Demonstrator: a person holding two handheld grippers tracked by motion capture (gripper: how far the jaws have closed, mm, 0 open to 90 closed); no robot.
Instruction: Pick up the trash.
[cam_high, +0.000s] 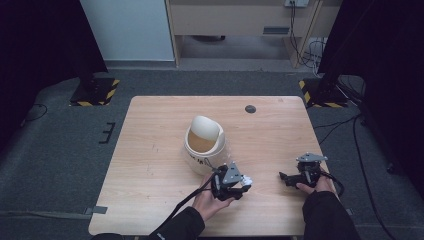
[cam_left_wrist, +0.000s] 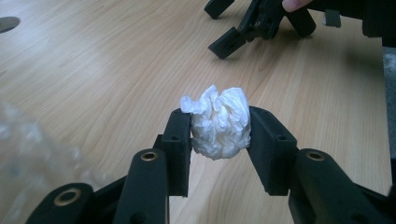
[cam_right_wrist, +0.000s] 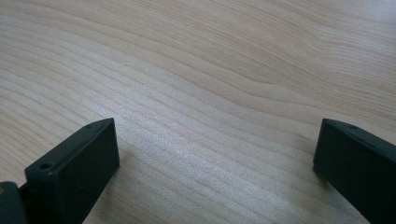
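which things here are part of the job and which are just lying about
In the job:
- crumpled white tissue, clamped in the left hand-held gripper
- small white bin with a swing lid, beside that hand-held gripper

Lying about:
- right hand-held gripper, open over bare table
- dark round disc near the table's far edge

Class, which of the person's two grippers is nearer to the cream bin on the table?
Left. The left gripper, clamping a crumpled tissue, sits just beside the cream bin; the right gripper rests farther away, near the table's right edge.
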